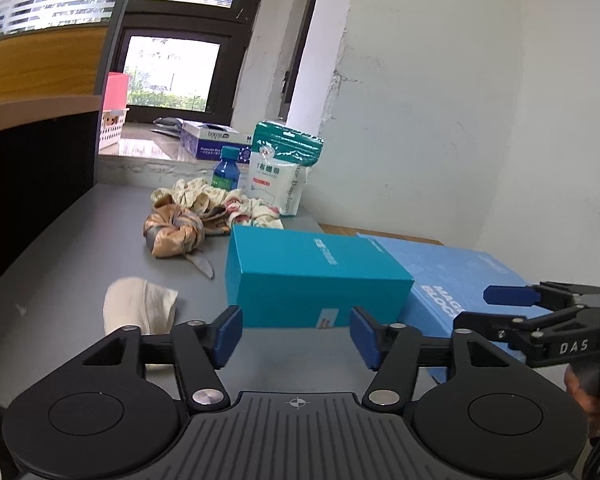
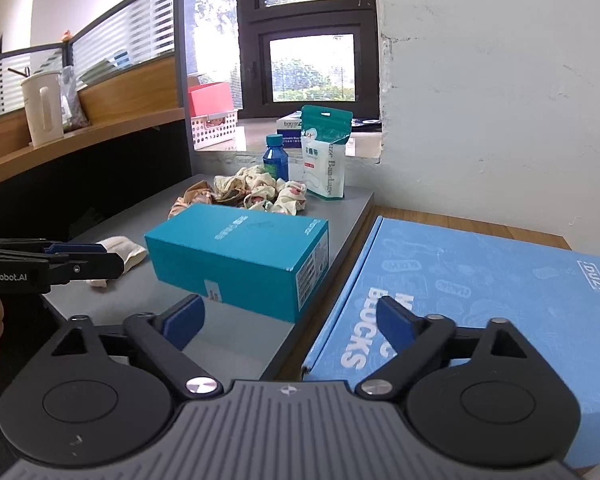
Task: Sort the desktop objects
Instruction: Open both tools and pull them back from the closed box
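The teal box serves as the landmark: it lies flat on the grey counter, its long side running away from the cameras. Just in front of its near end hovers the left claw, released, its blue pads spread about as wide as the box and gripping nothing. To the right of the teal box, touching or nearly touching its side, lies a large flat blue box printed with "BLOCKS"; it rests on a wooden surface beside the counter's edge. The right claw hangs over the gap between the teal box and the blue box, also released and empty, with one pad above the counter and the other above the blue lid.

To the left of the teal box, near its front corner, lies a small cream cloth pouch. Behind the teal box sits a heap of fabric scrunchies, one tan and satin, the others floral. Further behind the box, at the back of the counter, stand a blue bottle with a teal cap and, just beside it on the right, an upright gauze bandage packet. Beyond these, on the window sill, rest a glove box and a white perforated basket.
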`<state>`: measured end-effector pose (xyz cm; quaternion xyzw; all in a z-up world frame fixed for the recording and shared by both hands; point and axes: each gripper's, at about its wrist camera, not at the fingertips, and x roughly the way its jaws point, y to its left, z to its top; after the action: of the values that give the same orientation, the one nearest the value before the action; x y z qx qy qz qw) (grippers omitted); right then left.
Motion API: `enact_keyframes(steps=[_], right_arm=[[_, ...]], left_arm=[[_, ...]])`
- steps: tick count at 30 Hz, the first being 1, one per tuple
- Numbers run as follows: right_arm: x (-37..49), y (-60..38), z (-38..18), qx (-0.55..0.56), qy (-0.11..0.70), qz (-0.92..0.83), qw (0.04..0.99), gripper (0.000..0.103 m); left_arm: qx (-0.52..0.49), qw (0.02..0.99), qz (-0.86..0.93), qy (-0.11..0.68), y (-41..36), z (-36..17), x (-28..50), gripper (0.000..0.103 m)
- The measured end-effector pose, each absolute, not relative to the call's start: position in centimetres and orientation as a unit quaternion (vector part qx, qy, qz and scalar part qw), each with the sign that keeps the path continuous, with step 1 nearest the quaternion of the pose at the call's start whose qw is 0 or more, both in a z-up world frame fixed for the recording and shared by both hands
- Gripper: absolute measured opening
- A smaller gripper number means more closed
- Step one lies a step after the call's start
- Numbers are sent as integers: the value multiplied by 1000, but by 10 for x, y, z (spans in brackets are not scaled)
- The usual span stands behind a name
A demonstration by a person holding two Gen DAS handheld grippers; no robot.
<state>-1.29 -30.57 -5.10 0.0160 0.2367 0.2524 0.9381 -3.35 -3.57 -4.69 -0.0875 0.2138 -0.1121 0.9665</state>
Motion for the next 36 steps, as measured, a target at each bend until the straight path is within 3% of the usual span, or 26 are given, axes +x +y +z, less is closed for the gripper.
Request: enact_keyframes(steps=[15, 36], right_arm=[[-60, -300, -61, 0, 249, 235, 939, 102], [-89, -306, -67, 3, 267, 185, 946, 102]], left_arm=[[-62, 972, -90, 210, -54, -50, -79, 92], [-58, 973, -50, 217, -66, -52, -102, 102]])
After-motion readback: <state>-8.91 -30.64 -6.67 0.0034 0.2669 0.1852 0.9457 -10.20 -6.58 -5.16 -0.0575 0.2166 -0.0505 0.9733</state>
